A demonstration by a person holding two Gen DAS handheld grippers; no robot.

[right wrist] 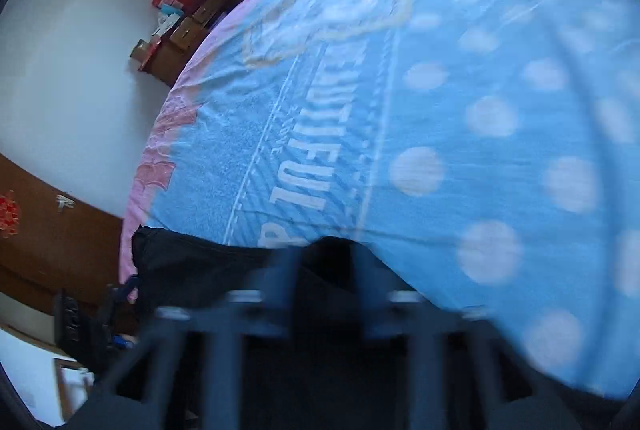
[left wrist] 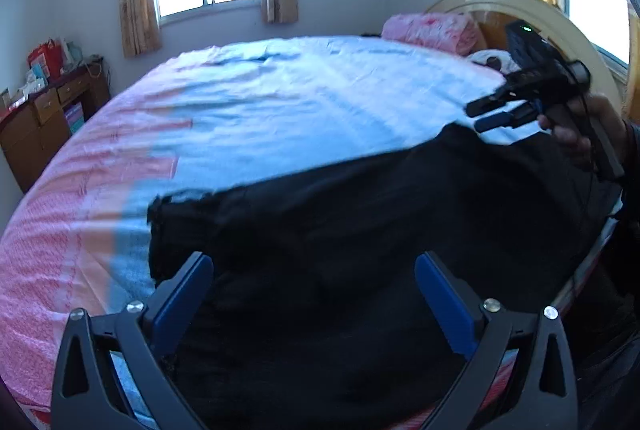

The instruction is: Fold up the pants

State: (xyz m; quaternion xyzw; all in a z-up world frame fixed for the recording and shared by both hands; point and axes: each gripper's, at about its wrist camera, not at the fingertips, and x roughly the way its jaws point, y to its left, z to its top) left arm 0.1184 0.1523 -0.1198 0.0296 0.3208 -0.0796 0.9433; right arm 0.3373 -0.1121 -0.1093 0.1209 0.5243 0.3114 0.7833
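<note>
Black pants (left wrist: 360,230) lay spread on the near edge of the bed (left wrist: 280,90), left gripper (left wrist: 314,290) wide apart above them, holding nothing, right gripper (left wrist: 486,114) at their far corner, nearly closed, grip unclear

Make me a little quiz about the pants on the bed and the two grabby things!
1. True or false: the left gripper has its jaws spread wide over the black pants.
2. What lies under the pants? A) a wooden floor B) a blue blanket with white dots C) a green rug
3. Fill in: the pillow by the headboard is ____.

Key: 1 true. 2 B. 3 pink.
</note>
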